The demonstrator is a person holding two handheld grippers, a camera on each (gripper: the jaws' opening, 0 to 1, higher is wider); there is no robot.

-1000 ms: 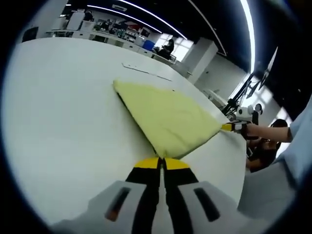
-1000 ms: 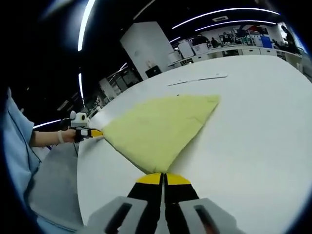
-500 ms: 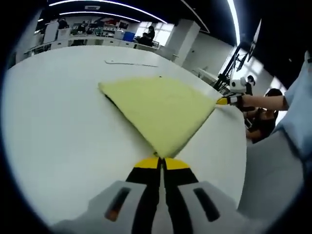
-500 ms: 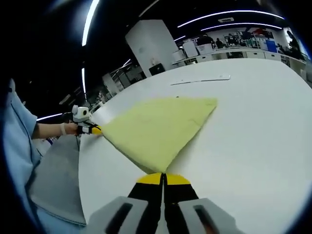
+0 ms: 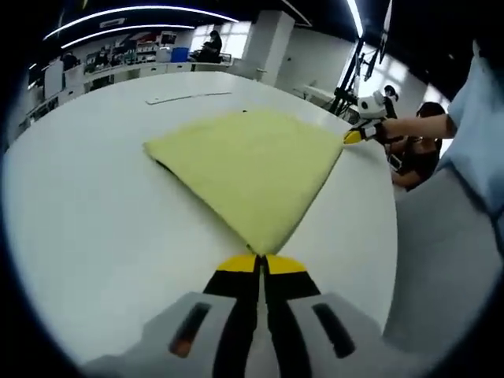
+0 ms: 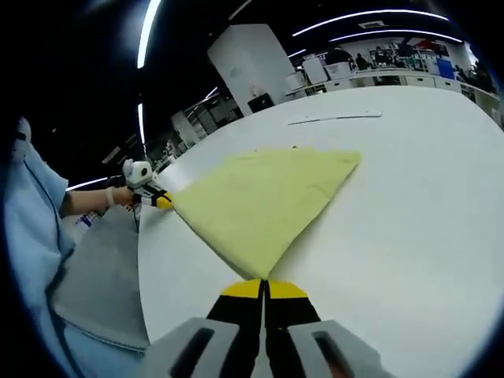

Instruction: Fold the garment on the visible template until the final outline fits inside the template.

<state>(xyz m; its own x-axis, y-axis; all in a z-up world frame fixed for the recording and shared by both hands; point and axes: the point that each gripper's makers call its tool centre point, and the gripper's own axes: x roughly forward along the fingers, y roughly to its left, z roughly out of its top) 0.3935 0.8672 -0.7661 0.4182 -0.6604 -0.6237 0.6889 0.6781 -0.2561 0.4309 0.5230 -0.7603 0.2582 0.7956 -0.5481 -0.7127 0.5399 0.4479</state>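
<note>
- My left gripper (image 5: 261, 264) pinches a near corner of the yellow garment (image 5: 250, 166), which fans away ahead.
- My right gripper (image 6: 264, 287) pinches another corner.

A plain pale-yellow fabric garment (image 5: 253, 167) with no print is seen lying on a smooth white table top (image 5: 94, 236). The left gripper (image 5: 261, 262) is marked by yellow jaw tips over black fingers and a light grey body; an orange mark is carried on that body. The same yellow, black and grey are shown on the right gripper (image 6: 263, 287). A light blue sleeve (image 6: 35, 213) and grey fabric (image 6: 98, 276) are seen at the table's edge.
</note>
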